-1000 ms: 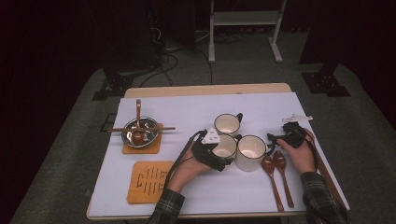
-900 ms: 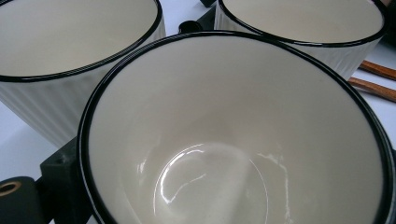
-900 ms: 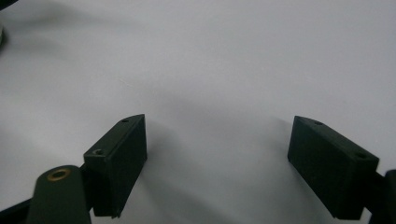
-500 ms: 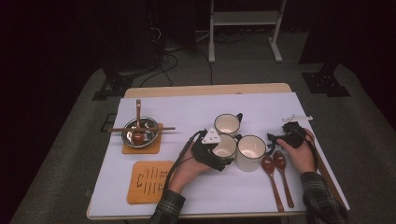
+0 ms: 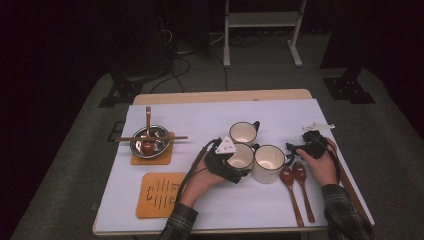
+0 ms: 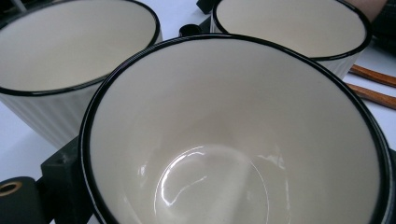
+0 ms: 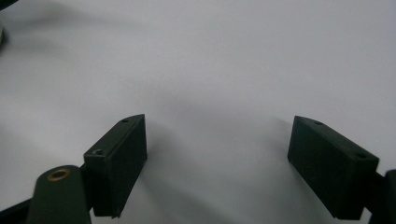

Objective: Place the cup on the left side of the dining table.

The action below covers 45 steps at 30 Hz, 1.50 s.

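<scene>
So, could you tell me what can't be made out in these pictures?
- Left gripper: in the left gripper view the near mug hides the jaw tips, so its grip is unclear.
- Orange mat, high view: its dark markings are too small to read.
- Steel bowl, high view: the reddish thing in it is too small to identify.

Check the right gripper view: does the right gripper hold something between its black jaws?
No, the right gripper is open, with bare white table between its jaws.

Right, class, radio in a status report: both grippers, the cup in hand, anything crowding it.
Left gripper shut on near cup. Right gripper open over bare table. Two more cups crowd close beside it.
</scene>
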Available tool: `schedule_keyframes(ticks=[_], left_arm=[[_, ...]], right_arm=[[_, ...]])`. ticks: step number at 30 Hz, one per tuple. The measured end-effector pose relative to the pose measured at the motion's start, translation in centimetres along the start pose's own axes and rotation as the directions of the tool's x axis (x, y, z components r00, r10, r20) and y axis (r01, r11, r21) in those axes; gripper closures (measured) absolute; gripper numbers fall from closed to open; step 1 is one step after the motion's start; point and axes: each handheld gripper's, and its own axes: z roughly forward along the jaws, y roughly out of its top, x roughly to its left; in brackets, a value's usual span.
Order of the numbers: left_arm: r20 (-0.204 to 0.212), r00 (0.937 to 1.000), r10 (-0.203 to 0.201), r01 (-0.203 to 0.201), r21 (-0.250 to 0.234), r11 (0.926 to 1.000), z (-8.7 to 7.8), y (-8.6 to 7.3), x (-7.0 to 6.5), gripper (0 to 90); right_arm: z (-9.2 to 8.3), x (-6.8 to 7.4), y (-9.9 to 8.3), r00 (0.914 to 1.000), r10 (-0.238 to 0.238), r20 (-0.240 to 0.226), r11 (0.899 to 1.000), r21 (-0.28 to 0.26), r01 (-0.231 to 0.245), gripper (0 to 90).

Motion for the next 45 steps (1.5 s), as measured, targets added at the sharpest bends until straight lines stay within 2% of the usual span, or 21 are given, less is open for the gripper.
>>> schedule_keyframes(ticks=[5, 26, 45], left_arm=[[-0.002, 0.9998, 0.017, -0.017, 0.016, 0.9997, -0.4, 0.5, -0.1, 3.3], [0.004, 1.0, 0.001, -0.001, -0.008, 1.0, -2.9, 2.0, 0.6, 3.3], [-0.006, 0.9994, 0.035, -0.035, -0.017, 0.9992, -5.9, 3.9, 1.2, 3.3]], right_arm=[[0.0, 0.0, 0.0, 1.0, 0.0, 0.0, 1.0, 0.0, 0.0, 18.2], [0.0, 0.0, 0.0, 1.0, 0.0, 0.0, 1.0, 0.0, 0.0, 18.2], [0.0, 0.0, 0.0, 1.0, 0.0, 0.0, 1.0, 0.001, 0.0, 18.2]])
